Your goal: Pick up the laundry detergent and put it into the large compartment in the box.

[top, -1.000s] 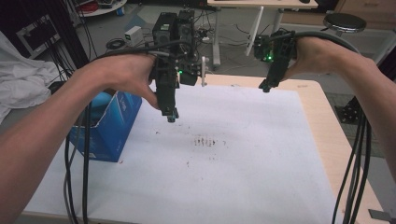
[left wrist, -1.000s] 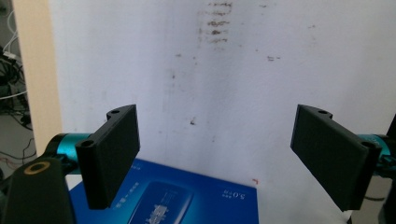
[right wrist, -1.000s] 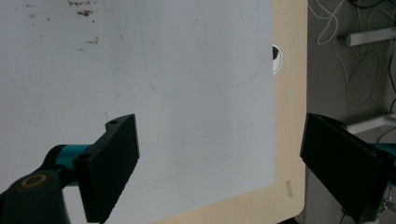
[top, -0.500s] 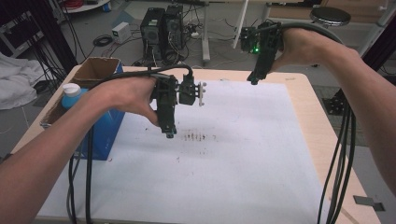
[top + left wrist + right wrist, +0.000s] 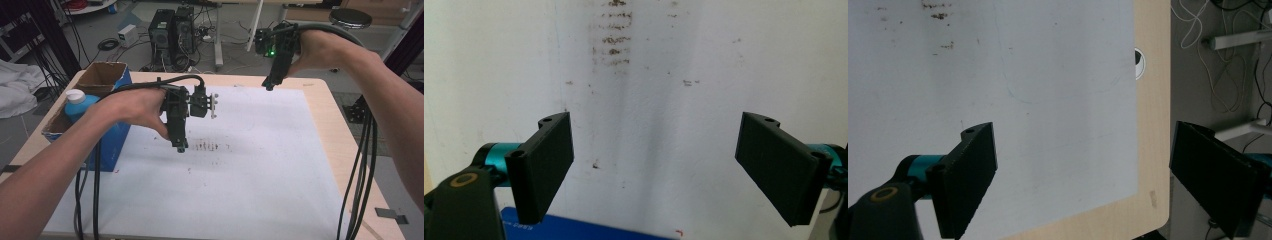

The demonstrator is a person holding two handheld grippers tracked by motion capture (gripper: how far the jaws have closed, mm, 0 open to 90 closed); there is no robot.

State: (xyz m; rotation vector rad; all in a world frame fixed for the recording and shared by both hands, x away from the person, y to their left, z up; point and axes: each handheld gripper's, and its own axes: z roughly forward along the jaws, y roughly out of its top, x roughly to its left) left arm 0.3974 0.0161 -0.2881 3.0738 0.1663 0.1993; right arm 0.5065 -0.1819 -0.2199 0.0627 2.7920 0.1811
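Blue box (image 5: 107,137) upright at table's left edge, top open, white-capped blue bottle (image 5: 78,103) inside.

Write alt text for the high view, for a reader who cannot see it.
A person holds two black grippers above a white sheet on a wooden table: the left gripper over brown stains, the right gripper near the far edge. A blue box holding a bottle stands at left.

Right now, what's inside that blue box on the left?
Inside the blue box stands a blue bottle with a white cap. The far compartment's inside looks bare brown. The bottle's lower part and the box bottom are hidden by the walls and the person's forearm.
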